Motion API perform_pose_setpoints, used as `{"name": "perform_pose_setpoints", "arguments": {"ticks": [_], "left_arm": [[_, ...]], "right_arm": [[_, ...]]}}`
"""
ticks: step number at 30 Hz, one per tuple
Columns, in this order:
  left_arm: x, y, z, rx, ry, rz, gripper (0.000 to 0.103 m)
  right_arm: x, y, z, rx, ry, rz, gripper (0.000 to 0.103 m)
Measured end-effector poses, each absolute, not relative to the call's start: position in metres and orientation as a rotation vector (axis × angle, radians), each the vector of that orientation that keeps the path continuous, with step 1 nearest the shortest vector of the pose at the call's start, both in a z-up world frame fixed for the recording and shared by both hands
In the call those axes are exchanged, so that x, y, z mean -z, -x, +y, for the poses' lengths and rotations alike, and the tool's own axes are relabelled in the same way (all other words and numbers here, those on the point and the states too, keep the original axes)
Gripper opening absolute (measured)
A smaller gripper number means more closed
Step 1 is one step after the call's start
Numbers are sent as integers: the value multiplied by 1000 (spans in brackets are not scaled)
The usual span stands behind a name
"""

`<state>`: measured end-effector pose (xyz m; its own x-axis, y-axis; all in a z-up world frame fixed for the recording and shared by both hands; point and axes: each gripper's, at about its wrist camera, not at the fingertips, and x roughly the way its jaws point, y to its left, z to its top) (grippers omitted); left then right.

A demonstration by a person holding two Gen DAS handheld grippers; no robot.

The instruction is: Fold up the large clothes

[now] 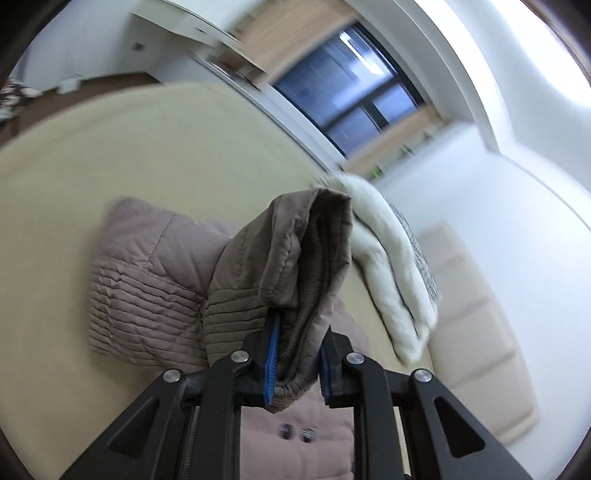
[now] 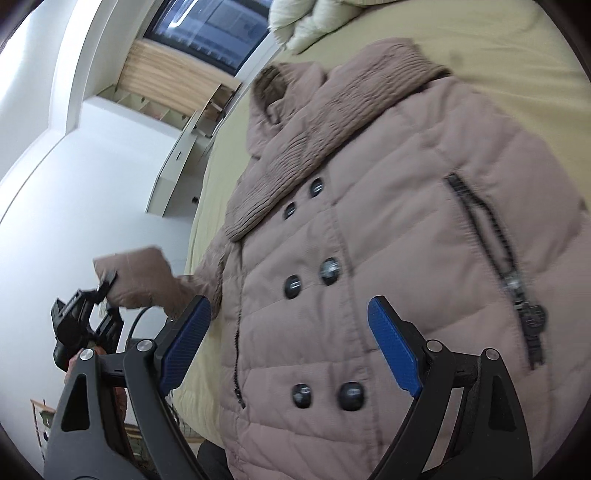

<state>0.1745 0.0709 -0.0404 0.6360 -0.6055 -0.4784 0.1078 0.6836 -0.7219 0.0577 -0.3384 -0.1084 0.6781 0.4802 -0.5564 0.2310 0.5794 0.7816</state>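
A mauve quilted puffer coat (image 2: pixel 388 206) with dark buttons lies face up on a beige bed (image 2: pixel 498 40). My left gripper (image 1: pixel 295 363) is shut on the cuff of one sleeve (image 1: pixel 291 266) and holds it lifted above the bed; the coat body (image 1: pixel 147 280) lies beyond it. In the right wrist view the left gripper (image 2: pixel 105 282) shows at the left, holding that sleeve (image 2: pixel 144 277) off the bed's side. My right gripper (image 2: pixel 288 347) is open and empty, hovering over the coat's lower front near the buttons.
White fluffy bedding (image 1: pixel 391 273) lies on the bed past the coat, next to a padded cream headboard (image 1: pixel 476 332). It also shows in the right wrist view (image 2: pixel 306 22). A dark window (image 1: pixel 351 85) and white walls stand behind.
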Motion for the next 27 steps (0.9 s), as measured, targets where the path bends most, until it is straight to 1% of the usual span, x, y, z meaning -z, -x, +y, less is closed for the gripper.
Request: {"name": "perform_pose_setpoints", "arguments": {"ticks": [3,6,7,8,9,10,11,12,14,18,22,24,26,27], "left_arm": [[69,-186,-13,560,614,873,20],[107,-194,-71,638,532,1005,30],[118,-194,-82,658,530,1054,34],[123,-193,-89,677,540,1089,42],[121,-189,-91,672,531,1096,45],[114,-184,-90,677,511,1078,53],[103,-180,-85,691,494,1053,58],[95,-173,-79,698,488,1028,59],[82,-157,-62,695,484,975,62],[73,-151,-19,604,472,940,62],[82,-149,25,529,495,940,62],[91,-147,41,499,505,952,62],[103,-145,55,475,524,970,62],[106,-144,60,466,523,971,62]], "right_arm": [[122,-49,-365,-126,-1021,835,87],[136,-46,-382,-101,-1054,841,87],[140,-45,-386,-98,-1063,844,87],[142,-44,-388,-96,-1067,846,87],[144,-44,-390,-94,-1070,848,87],[145,-44,-391,-95,-1072,849,87],[146,-46,-392,-99,-1074,848,87],[147,-48,-392,-104,-1071,848,87],[146,-57,-386,-116,-1060,856,87],[147,-93,-375,-91,-1018,922,87],[146,-125,-372,-121,-1093,887,87],[150,-145,-365,-90,-1045,930,87],[164,-160,-364,-49,-1069,991,87],[167,-167,-363,-38,-1071,991,81]]}}
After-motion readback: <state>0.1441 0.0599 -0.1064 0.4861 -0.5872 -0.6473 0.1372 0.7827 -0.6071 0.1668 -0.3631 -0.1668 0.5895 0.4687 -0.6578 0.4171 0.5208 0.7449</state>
